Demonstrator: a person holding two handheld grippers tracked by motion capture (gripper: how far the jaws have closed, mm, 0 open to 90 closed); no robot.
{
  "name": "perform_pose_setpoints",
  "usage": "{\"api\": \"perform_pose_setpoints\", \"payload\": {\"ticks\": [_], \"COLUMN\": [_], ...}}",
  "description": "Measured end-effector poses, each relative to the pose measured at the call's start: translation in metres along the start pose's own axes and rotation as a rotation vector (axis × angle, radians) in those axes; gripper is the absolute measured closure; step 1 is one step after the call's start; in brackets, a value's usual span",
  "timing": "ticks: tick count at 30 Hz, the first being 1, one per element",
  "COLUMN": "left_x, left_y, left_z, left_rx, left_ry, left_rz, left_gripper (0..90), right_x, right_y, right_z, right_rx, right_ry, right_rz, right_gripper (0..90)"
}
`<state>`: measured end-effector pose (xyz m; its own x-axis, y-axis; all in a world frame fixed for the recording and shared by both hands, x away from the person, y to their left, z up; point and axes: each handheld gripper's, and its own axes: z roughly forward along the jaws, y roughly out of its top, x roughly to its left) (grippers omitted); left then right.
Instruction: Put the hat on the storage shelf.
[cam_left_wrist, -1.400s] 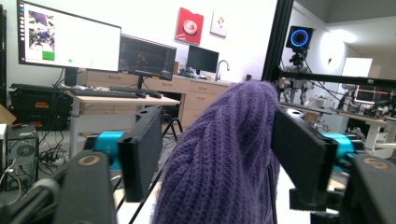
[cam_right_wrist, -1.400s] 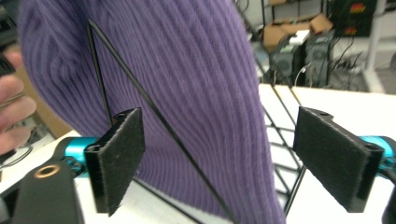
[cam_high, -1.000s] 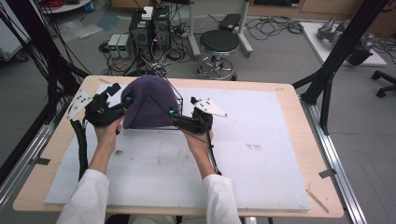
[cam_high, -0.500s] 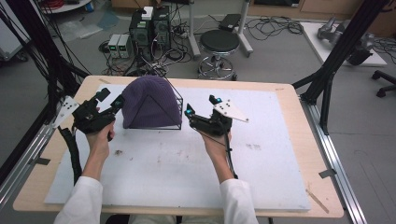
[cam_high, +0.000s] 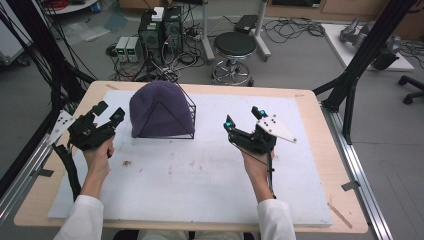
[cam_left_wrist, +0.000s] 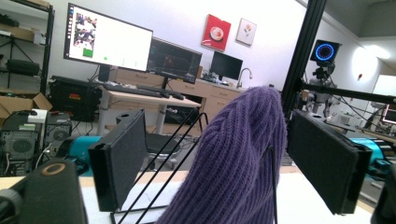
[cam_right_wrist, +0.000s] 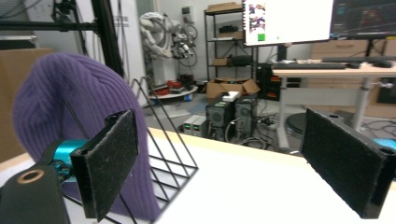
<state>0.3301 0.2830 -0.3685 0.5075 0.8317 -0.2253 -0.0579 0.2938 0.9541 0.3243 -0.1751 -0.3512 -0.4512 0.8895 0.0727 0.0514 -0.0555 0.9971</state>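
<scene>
Purple knitted beanie (cam_high: 157, 110): ribbed wool-like cloth, soft and light, draped over a black wire rack (cam_high: 186, 117) at the far left of the white table mat (cam_high: 210, 175).
Rack: thin stiff black rods forming a triangular frame with a grid base; probably light, so it may slide or tip if the hat is tugged sideways.
Handling judgement: the knit will stretch and sag rather than keep its shape; not fragile, not slippery, and the ribs should grip well against rough pads.
Where to hold: the lower hem at both sides looks best, pinching a fold of cloth clear of the wires, then lifting upward off the frame.
Left gripper (cam_high: 111, 114): jaws spread wide, holding nothing, just beside the hat's left flank; in the left gripper view the hat stands between the black pads (cam_left_wrist: 122, 156).
Right gripper (cam_high: 241, 119): jaws wide apart, empty, well right of the rack.
</scene>
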Motion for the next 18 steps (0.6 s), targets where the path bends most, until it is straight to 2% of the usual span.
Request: {"api": "perform_pose_setpoints", "payload": {"ticks": [2,7,10,13,18], "left_x": [-0.001,-0.002,0.0,0.001,0.0], "left_y": [-0.001,-0.003,-0.004,-0.006,-0.01], "left_z": [-0.001,-0.006,-0.01,-0.014,-0.02], "left_rx": [0.002,0.01,0.02,0.026,0.049], "left_ry": [0.001,0.007,0.016,0.024,0.03], "left_rz": [0.001,0.009,-0.007,-0.007,0.003], "left_gripper": [20.2,19.9,19.9,19.9,19.7], "right_x": [-0.005,-0.015,-0.022,-0.029,-0.035], "right_y": [-0.002,-0.004,-0.007,-0.009,-0.014], "right_z": [-0.006,-0.023,-0.032,-0.041,-0.053], "right_rx": [0.018,0.008,0.01,0.041,0.061], "right_ry": [-0.009,-0.029,-0.028,-0.047,-0.079], "right_rz": [0.005,0.001,0.008,0.013,0.02], "right_gripper": [10.9,11.2,13.2,13.2,12.2]}}
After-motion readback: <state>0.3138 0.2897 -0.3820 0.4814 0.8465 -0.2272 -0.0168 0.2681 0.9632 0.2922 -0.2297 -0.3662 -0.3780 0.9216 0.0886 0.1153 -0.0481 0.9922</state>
